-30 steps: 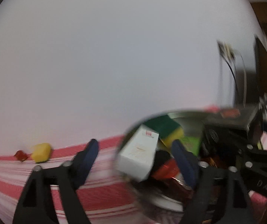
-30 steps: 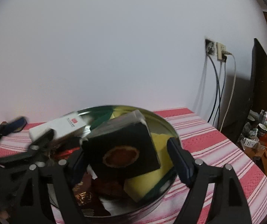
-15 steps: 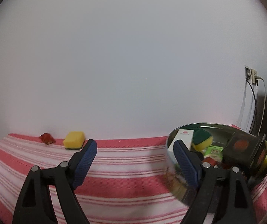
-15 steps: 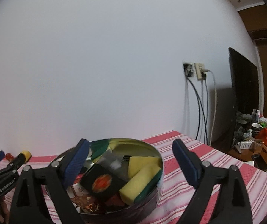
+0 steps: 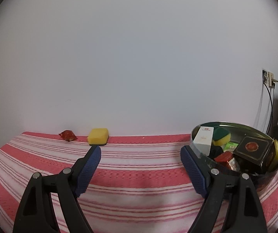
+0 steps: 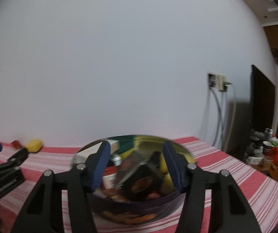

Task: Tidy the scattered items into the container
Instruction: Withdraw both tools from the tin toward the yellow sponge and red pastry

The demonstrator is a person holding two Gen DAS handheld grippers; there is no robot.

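Soft even light, fisheye edges, right view blurred

- A table under a red-and-white striped cloth [image 5: 139, 174] stands against a white wall.
- A yellow sponge [image 5: 98, 136] lies at the far edge by the wall.
- A red wrapper [image 5: 67, 135] lies just beside it.
- A round metal bowl [image 5: 195, 132] stands on the right, full of items.

On the bench [image 5: 139, 167], at its right side, stands the round metal container [image 5: 255, 131]. In it a white box [image 5: 204, 140] leans at the left, a sponge [image 5: 221, 136] lies behind, and a dark box [image 5: 253, 149] lies at the right. Far left, near the wall, a loose sponge [image 5: 98, 136] lies just right of a wrapped candy [image 5: 67, 135]. Wall sockets [image 5: 269, 79] are behind the container.
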